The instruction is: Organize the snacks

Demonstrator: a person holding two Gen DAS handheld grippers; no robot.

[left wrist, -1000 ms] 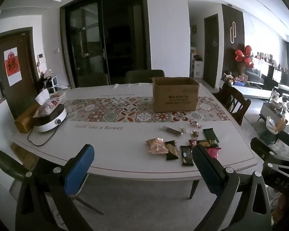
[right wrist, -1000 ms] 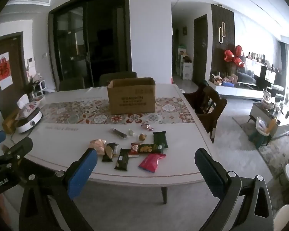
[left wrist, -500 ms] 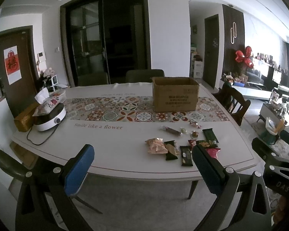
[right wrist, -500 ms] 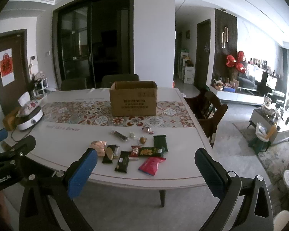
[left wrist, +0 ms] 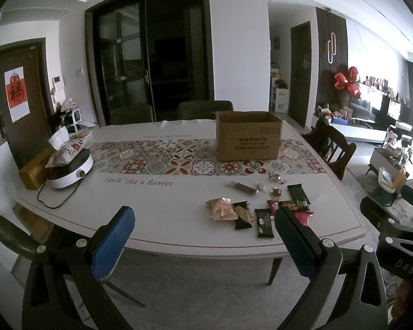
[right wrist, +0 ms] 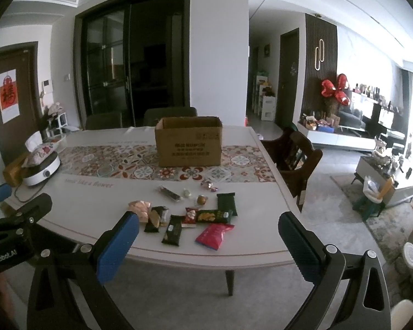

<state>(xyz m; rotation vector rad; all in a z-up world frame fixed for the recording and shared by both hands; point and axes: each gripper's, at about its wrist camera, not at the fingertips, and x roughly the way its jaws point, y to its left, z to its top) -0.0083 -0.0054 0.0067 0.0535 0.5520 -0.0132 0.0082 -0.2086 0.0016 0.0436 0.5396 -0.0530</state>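
Observation:
Several snack packets lie scattered on the near right part of a white table: a pink-gold bag, dark bars, a green packet, a red bag and small wrapped sweets. An open cardboard box stands behind them on the patterned runner. My left gripper hangs open in front of the table edge, holding nothing. My right gripper is open too, short of the red bag. Each gripper's body shows at the edge of the other's view.
A white cooker with a tissue pouch and a cord sits at the table's left end, beside a golden box. Dark chairs stand behind the table and a wooden chair at its right. Grey floor lies below the grippers.
Both views have crept a little closer to the table and risen slightly. The snacks and box have not moved; both grippers stay open.

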